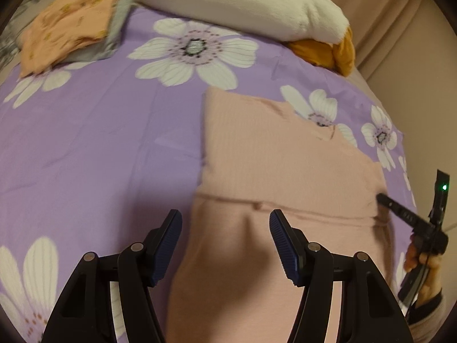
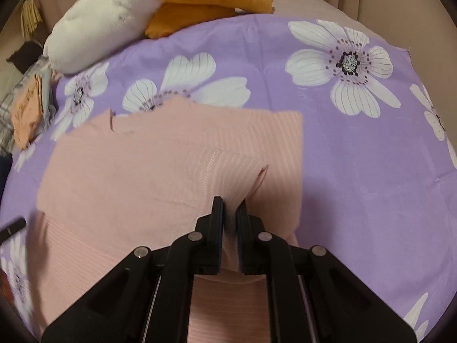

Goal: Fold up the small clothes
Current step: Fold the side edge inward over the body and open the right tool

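A pale pink ribbed garment (image 1: 271, 157) (image 2: 142, 171) lies partly folded on the purple flowered sheet (image 1: 85, 128) (image 2: 357, 171). In the left wrist view my left gripper (image 1: 225, 217) hovers open over the garment's near left edge, with nothing pressed between its blue pads (image 1: 168, 240). My right gripper (image 2: 230, 204) is shut on a raised pucker of the pink fabric near the garment's right side. From the left wrist view the right gripper (image 1: 381, 198) reaches the garment's right edge, held by a hand (image 1: 428, 260).
A white plush toy with orange parts (image 1: 242, 3) (image 2: 100, 20) lies at the far edge of the bed. A folded peach patterned cloth on grey fabric (image 1: 65, 25) (image 2: 27, 111) sits at the far left. Beige curtains (image 1: 400, 28) hang behind.
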Action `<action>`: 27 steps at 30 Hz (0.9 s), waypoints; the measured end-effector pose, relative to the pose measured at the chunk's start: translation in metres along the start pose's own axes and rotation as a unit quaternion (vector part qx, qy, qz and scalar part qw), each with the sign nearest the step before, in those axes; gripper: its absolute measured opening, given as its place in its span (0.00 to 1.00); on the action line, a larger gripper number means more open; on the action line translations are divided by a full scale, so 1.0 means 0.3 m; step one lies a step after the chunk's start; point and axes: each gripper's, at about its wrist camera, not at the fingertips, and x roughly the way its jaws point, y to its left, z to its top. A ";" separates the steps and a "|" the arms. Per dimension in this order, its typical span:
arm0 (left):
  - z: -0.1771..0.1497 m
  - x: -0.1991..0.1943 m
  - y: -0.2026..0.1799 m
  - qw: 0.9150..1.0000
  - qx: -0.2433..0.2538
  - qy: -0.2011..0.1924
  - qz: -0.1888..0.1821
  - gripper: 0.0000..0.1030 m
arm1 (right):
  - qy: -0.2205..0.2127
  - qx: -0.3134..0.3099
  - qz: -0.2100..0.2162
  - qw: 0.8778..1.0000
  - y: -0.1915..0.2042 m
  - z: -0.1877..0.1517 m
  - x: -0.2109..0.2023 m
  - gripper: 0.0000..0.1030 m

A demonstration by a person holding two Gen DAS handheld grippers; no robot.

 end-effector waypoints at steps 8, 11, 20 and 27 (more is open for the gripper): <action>0.077 0.068 -0.084 0.998 0.031 -0.011 -0.044 0.61 | -0.048 0.024 0.085 0.995 -0.039 -0.004 -0.120 0.22; 0.078 0.101 -0.083 0.998 0.030 -0.010 -0.049 0.61 | -0.029 0.018 0.107 0.994 -0.008 -0.026 -0.089 0.20; 0.033 0.169 -0.043 0.999 0.034 0.015 -0.027 0.59 | -0.004 0.030 0.098 0.995 -0.041 -0.103 -0.023 0.17; -0.047 0.054 -0.041 0.999 0.033 0.008 -0.021 0.59 | -0.017 0.050 0.132 0.990 -0.065 -0.189 -0.141 0.26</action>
